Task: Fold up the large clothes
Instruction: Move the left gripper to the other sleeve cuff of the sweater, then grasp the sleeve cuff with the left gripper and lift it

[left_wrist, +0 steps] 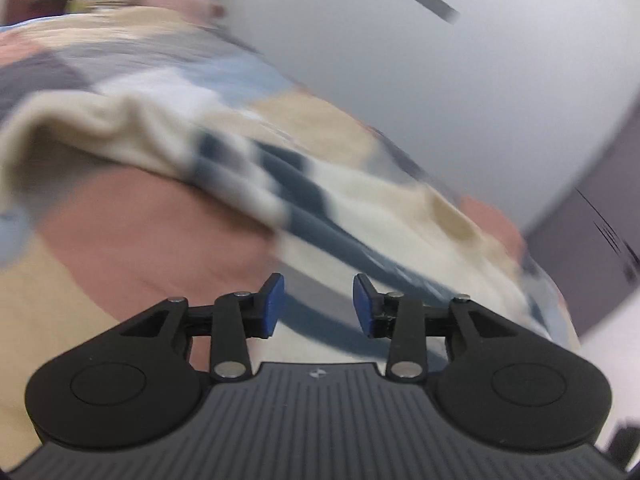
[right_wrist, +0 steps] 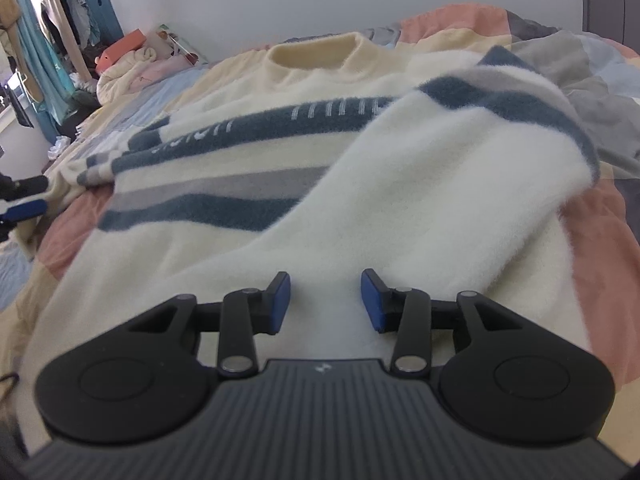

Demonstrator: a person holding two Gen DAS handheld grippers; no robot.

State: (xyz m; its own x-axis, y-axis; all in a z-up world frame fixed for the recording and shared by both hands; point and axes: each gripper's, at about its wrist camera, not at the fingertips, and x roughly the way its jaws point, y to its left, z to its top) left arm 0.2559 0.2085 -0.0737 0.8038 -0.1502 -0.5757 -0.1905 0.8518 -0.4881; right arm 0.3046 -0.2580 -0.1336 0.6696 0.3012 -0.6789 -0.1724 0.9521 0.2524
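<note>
The cream striped sweater (right_wrist: 280, 168) lies spread on the bed (right_wrist: 600, 240), one sleeve folded across; soft, fuzzy, limp. Left tongs (left_wrist: 319, 306) and right tongs (right_wrist: 325, 302) part-open, empty. Grip hem or cuff edges

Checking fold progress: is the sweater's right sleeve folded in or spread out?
Folded in: the sleeve lies diagonally across the sweater front.

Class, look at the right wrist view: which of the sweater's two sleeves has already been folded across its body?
The sleeve on the picture's right: it lies diagonally over the sweater chest stripes. The other sleeve still stretches outward, left.
</note>
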